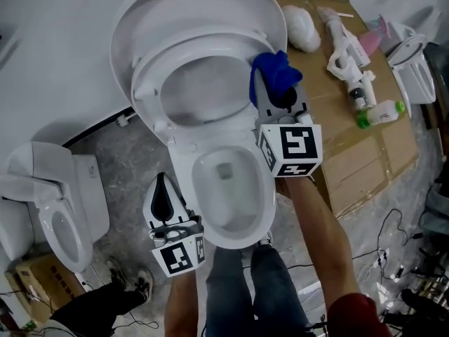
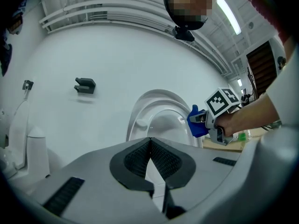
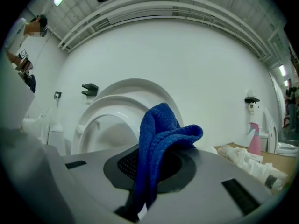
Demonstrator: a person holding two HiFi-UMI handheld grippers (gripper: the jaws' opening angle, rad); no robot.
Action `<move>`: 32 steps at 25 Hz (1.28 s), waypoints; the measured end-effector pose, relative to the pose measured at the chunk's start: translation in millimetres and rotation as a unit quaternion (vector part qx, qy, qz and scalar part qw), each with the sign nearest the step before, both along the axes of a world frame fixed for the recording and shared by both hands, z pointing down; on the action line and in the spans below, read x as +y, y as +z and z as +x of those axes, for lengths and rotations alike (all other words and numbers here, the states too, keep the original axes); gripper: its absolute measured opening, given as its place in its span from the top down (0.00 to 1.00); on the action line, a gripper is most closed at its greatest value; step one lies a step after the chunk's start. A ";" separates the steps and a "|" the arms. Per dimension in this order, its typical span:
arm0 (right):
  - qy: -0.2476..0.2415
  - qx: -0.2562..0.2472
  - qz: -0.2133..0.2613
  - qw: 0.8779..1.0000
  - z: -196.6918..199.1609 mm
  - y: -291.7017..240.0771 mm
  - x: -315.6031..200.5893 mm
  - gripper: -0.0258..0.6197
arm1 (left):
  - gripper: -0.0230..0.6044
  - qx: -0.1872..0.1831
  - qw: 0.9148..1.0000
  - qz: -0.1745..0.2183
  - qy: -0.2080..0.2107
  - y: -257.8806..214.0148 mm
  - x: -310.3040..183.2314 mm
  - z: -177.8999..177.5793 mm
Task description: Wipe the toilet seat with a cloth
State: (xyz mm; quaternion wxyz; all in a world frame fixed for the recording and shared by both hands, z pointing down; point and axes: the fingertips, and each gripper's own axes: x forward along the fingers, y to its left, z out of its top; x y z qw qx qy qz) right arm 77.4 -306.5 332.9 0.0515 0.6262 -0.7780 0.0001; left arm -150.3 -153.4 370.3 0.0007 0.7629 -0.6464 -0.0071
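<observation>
Right gripper [image 3: 148,169] is clamped on a crumpled blue knitted cloth [image 3: 161,134] that bunches out past the jaw tips. The cloth sits at the right edge of the raised white plastic toilet seat [image 1: 189,48], though contact cannot be made out. Left gripper [image 1: 163,181] has its jaws closed together on nothing, low beside the left of the white ceramic toilet bowl [image 1: 181,161].

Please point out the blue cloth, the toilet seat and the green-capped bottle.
blue cloth [image 1: 276,72], head view, its bunched middle
toilet seat [image 1: 149,72], head view, left side of raised ring
green-capped bottle [image 1: 382,111], head view, its white body
</observation>
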 end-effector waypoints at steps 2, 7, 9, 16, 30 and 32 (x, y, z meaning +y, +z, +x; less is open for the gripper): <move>0.001 0.012 0.011 1.000 -0.6 4.2 2.6 0.87 | 0.94 -0.001 1.000 -0.004 0.001 8.5 -1.0 0.3; 0.015 0.021 0.014 1.000 6.9 34.3 13.8 0.87 | 0.94 -0.002 1.000 -0.018 0.002 31.8 0.1 2.7; 0.028 0.010 -0.003 1.000 15.1 55.3 14.9 0.87 | 0.94 -0.002 1.000 -0.022 0.003 41.8 -1.2 4.2; 0.057 -0.018 -0.066 0.996 29.9 137.4 20.6 0.87 | 0.94 0.000 0.999 -0.033 0.007 80.1 -5.9 4.7; 0.073 -0.019 -0.129 0.989 8.1 266.6 23.3 0.87 | 0.94 0.000 0.998 -0.056 0.008 150.2 -4.6 -12.1; 0.071 -0.020 -0.149 0.986 3.1 283.9 24.3 0.87 | 0.94 0.001 0.998 -0.059 0.006 155.7 -5.2 -14.7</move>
